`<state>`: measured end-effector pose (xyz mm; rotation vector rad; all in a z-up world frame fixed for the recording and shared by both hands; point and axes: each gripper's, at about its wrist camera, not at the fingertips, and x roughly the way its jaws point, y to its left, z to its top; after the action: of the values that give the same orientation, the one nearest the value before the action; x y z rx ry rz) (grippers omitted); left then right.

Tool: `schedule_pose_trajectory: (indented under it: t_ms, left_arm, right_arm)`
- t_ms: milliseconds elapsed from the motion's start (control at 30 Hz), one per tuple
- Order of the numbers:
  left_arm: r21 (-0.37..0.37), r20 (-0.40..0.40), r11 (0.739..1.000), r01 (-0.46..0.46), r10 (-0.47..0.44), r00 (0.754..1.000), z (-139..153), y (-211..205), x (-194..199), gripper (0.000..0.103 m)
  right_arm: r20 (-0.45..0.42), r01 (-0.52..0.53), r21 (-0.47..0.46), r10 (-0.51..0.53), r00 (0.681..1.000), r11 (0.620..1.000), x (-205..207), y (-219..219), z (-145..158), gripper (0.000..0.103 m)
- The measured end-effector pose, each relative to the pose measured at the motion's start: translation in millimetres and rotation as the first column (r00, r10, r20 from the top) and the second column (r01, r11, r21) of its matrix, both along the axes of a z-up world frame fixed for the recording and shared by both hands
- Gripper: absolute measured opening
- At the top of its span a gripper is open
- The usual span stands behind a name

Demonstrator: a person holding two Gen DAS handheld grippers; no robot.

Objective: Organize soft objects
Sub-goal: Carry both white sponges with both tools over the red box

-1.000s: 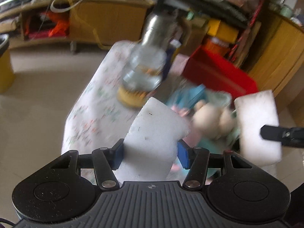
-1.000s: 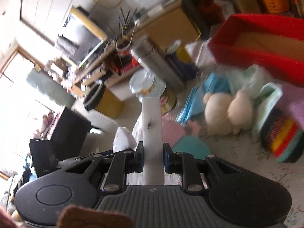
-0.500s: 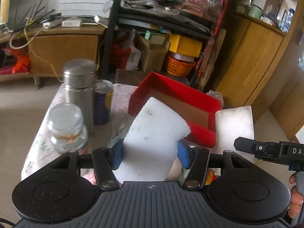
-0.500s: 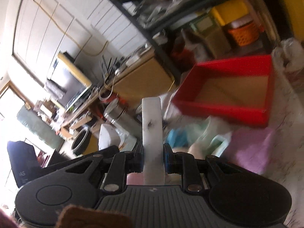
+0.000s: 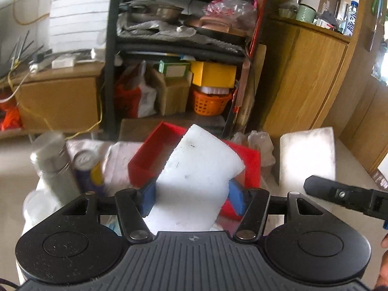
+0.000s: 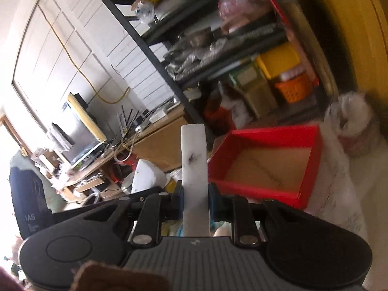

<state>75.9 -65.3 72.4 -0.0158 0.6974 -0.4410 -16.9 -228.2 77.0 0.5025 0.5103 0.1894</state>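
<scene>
My left gripper [image 5: 192, 194] holds a thick white foam block [image 5: 198, 169] flat between its blue pads. The jaws are opening slightly, and both pads still touch the foam. The block hangs in front of an empty red box [image 5: 143, 162]. My right gripper [image 6: 195, 201] is shut on a second white foam slab [image 6: 194, 157], seen edge-on and upright. It sits left of the red box [image 6: 312, 165], whose brown floor is bare. In the left wrist view that slab [image 5: 306, 155] shows at right with a black finger [image 5: 339, 194] on it. The left block [image 6: 145, 174] appears in the right wrist view.
A steel flask [image 5: 53, 165] and a can [image 5: 89, 167] stand left of the box on the cloth-covered table [image 6: 339, 194]. A crumpled plastic bag [image 5: 257, 143] lies behind the box. Beyond are a crowded black shelf rack [image 5: 181, 48] and a wooden cabinet [image 5: 303, 84].
Both grippers rose and carried their foam pieces from over the plush toy and glass jar toward the red box. The box and shelf rack now fill the views.
</scene>
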Motion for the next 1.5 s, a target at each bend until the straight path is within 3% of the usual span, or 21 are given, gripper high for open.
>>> schedule_pose_trajectory:
  t_ms: [400,567,900,1500]
  left_arm:
    - [0.02,-0.013,1.0,0.008,-0.007,1.0,-17,-56,69,0.06]
    - [0.052,0.013,0.999,0.003,-0.004,1.0,-19,-73,90,0.061]
    - [0.075,-0.025,0.997,-0.001,0.003,1.0,-40,-95,126,0.062]
    - [0.151,-0.064,0.988,-0.018,0.027,0.998,-69,-105,157,0.066]
  right_arm:
    - [-0.014,0.081,-0.068,-0.082,0.997,0.994,68,-30,-9,0.0]
    - [-0.014,0.122,-0.154,-0.126,0.992,0.981,87,-38,-14,0.0]
    - [-0.091,0.172,-0.127,-0.184,0.979,0.977,131,-68,-39,0.0]
    - [-0.206,0.163,-0.183,-0.2,0.958,0.97,171,-72,-82,0.0]
